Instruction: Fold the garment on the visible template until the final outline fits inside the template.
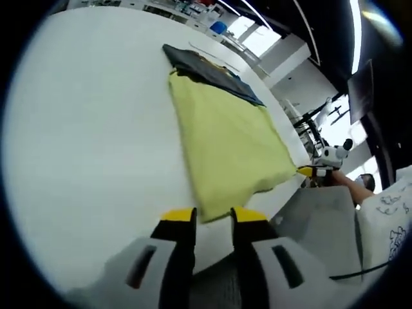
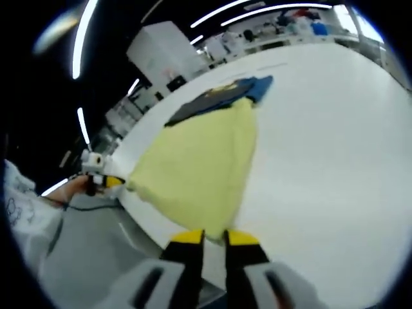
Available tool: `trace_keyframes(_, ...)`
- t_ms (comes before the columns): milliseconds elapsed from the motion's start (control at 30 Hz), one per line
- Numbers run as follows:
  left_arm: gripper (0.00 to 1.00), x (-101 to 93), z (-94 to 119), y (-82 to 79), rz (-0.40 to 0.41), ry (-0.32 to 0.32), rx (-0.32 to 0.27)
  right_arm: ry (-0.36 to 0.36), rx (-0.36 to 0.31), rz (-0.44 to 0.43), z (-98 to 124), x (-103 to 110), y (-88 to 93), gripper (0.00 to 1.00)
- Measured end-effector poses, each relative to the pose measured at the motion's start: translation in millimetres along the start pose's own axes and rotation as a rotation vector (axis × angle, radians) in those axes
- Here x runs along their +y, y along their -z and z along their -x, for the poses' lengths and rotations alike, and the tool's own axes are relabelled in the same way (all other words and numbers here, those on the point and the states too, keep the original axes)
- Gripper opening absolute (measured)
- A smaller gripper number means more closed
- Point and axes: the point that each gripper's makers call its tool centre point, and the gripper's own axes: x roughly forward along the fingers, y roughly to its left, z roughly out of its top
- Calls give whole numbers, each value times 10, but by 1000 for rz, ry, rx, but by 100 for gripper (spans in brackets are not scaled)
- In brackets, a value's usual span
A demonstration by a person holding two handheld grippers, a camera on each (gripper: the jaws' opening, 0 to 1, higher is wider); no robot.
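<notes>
A yellow garment (image 1: 225, 135) (image 2: 199, 161) lies flat on the white table (image 1: 96, 129) (image 2: 335, 129), its near edge along the table's edge. Its far end rests on a dark blue sheet (image 1: 206, 67) (image 2: 212, 96). In the left gripper view, my left gripper (image 1: 213, 215) is shut on one near corner of the garment. My right gripper (image 2: 215, 237) is shut on the other near corner. Each gripper also shows in the other's view, pinching its corner: the right gripper (image 1: 312, 172) and the left gripper (image 2: 109, 182).
The table's edge runs just in front of both grippers, with grey floor below it. A person's hand (image 1: 347, 183) and a white printed sleeve (image 1: 389, 219) are beside the table. Benches and equipment (image 2: 161, 55) stand beyond the table's far side.
</notes>
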Motion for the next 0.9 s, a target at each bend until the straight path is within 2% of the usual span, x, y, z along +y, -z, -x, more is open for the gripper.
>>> trace_keyframes(67, 11, 21, -12, 4, 6, -2, 2, 0, 2, -19, -19, -17, 0, 0)
trace_keyframes(200, 0, 43, -17, 4, 5, -18, 0, -5, -11, -44, -4, -3, -29, 0)
trace_keyframes(300, 0, 36, 8, -24, 30, -10, -9, -6, -23, -47, 43, 7, -70, 0)
trace_keyframes(467, 0, 1, 46, -38, -4, -9, -12, -12, -39, -56, 94, 37, -113, 0)
trace_keyframes(633, 0, -56, 100, -51, 11, 8, -4, -18, -43, -52, 149, 83, -118, 0)
trace_keyframes(900, 0, -133, 208, 42, 39, 31, 19, -37, -50, -68, 285, 198, -59, 0)
